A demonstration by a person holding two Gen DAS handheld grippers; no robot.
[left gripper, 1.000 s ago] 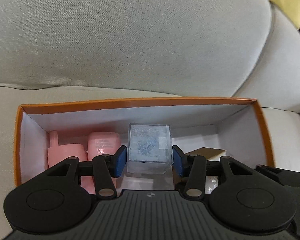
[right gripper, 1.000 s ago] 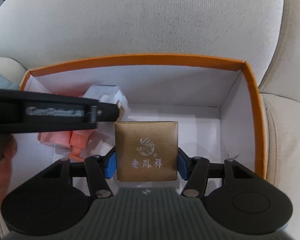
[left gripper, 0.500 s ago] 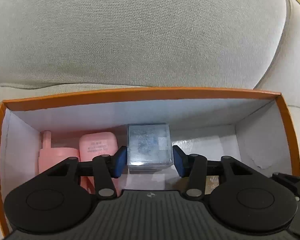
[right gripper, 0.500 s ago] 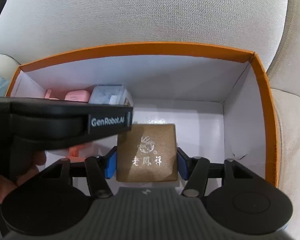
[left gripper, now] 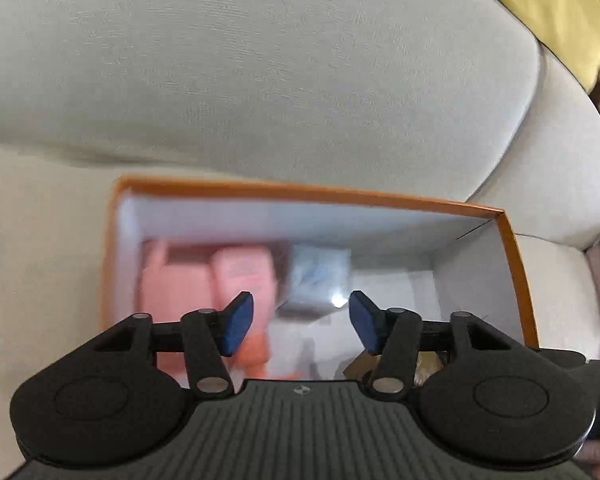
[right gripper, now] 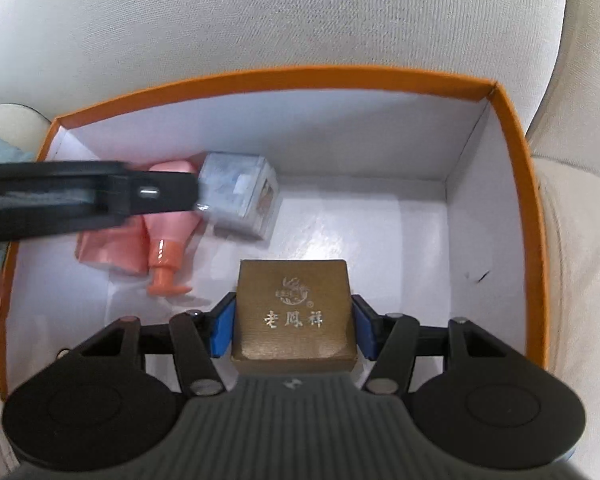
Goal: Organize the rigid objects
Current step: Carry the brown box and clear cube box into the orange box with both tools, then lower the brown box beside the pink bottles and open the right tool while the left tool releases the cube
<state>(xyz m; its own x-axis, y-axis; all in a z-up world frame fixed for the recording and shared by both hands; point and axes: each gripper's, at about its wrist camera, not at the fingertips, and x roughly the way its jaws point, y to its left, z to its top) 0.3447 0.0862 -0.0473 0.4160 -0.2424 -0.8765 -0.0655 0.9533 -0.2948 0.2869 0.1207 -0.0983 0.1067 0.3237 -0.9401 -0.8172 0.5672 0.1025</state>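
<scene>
- Two grippers work over one orange-rimmed box point(right gripper: 516, 184) with a white interior, resting on a pale sofa cushion point(right gripper: 300, 12).
- Left gripper point(left gripper: 301, 322), left wrist view: its blue pads stand apart with nothing between them; the clear cube point(left gripper: 318, 280) lies beyond the fingertips on the box floor, untouched. This view is blurred.
- Left of frame, right wrist view: the left gripper's black arm crosses from the left edge above the pink items point(right gripper: 116, 248), its tip ending at the cube's left edge.
- Pink pump bottle point(right gripper: 168, 236): lying on its side in the left part of the box, nozzle toward the lower frame.
- Clear cube, centre-left in the right wrist view: sits just beside the bottle, close to the back wall.
- Right gripper point(right gripper: 292, 330), lower centre: both blue pads press the sides of the gold box point(right gripper: 292, 308) bearing printed characters, held inside the orange-rimmed box near its front; whether it touches the floor cannot be told.
</scene>
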